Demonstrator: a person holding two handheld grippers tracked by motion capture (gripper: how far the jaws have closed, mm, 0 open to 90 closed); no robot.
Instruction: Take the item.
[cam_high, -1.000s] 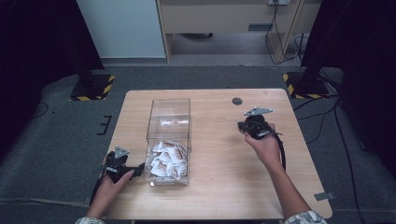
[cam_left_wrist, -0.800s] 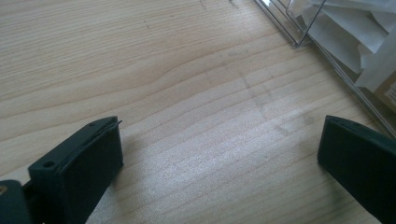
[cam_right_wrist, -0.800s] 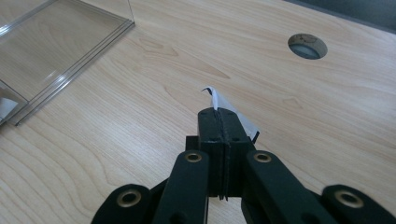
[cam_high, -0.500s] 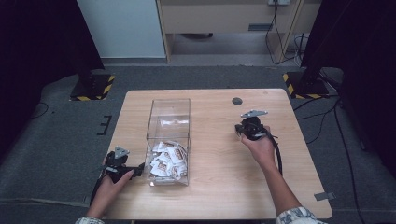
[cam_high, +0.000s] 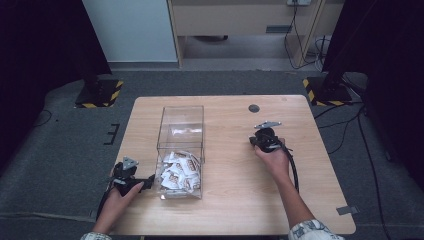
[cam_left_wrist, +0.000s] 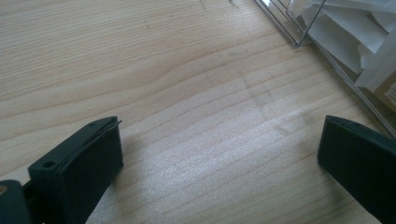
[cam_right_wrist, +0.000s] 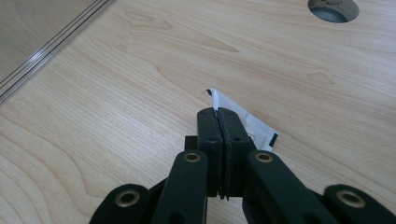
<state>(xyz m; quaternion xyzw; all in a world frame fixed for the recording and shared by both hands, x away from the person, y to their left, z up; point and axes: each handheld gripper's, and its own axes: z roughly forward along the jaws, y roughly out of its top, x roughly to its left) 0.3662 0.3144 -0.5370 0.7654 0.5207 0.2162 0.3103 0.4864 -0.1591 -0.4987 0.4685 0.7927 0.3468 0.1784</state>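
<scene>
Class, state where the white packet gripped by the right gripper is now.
In the right gripper view the white packet sits pinched in the right gripper, low over the bare table, short of the round cable hole.

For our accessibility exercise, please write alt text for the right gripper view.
The right gripper, jaws shut, pinches a small white packet just above a light wooden table. A round hole shows at top right, and the clear box's edge at top left.
</scene>
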